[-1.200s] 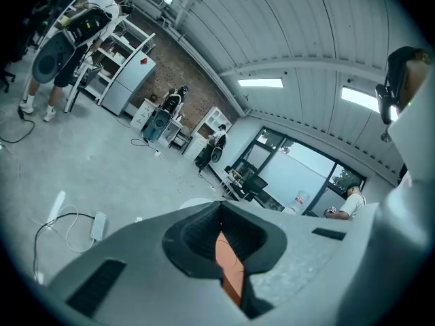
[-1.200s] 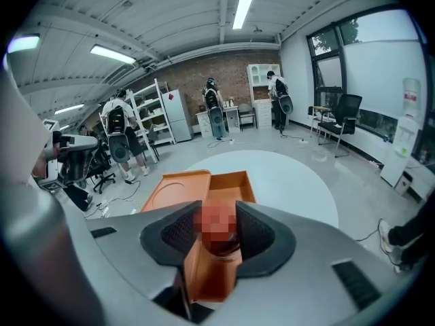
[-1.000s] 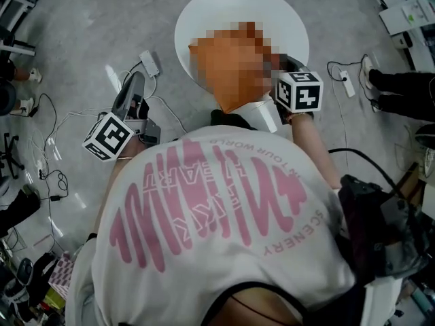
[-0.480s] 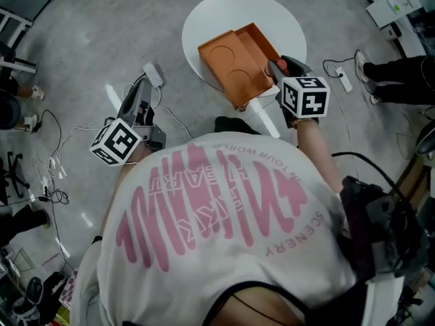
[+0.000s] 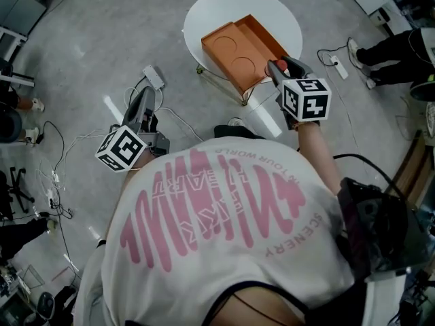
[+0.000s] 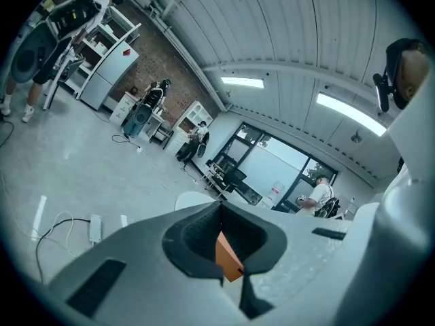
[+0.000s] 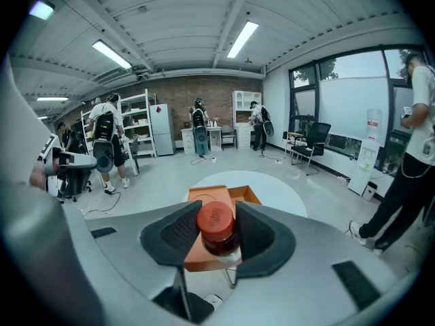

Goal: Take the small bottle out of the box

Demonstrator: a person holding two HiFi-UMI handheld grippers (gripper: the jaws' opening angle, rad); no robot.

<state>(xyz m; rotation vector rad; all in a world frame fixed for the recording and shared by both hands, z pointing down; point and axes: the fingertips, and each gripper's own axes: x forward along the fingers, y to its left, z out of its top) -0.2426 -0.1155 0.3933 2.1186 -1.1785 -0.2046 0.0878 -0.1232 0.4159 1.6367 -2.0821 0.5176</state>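
Observation:
An open orange box [image 5: 239, 46] lies on the round white table [image 5: 204, 12]; its inside shows round hollows. The small bottle [image 7: 217, 229], with a red cap, sits between the pads of my right gripper [image 7: 217, 212], which is shut on it. In the head view my right gripper [image 5: 280, 72] holds the bottle [image 5: 276, 65] just off the box's near right corner, above the table's edge. The box [image 7: 204, 195] and table [image 7: 279, 190] lie beyond the bottle. My left gripper [image 5: 139, 104] hangs over the floor left of the table, jaws shut and empty [image 6: 221, 233].
A power strip [image 5: 152, 76] and cables lie on the grey floor by my left gripper. Another person's legs [image 5: 394, 49] stand right of the table. Shelves, chairs and several people are far off. My own back fills the lower head view.
The view has shifted a little. My right gripper keeps the bottle at the table's near edge. The left gripper has drifted slightly down and right.

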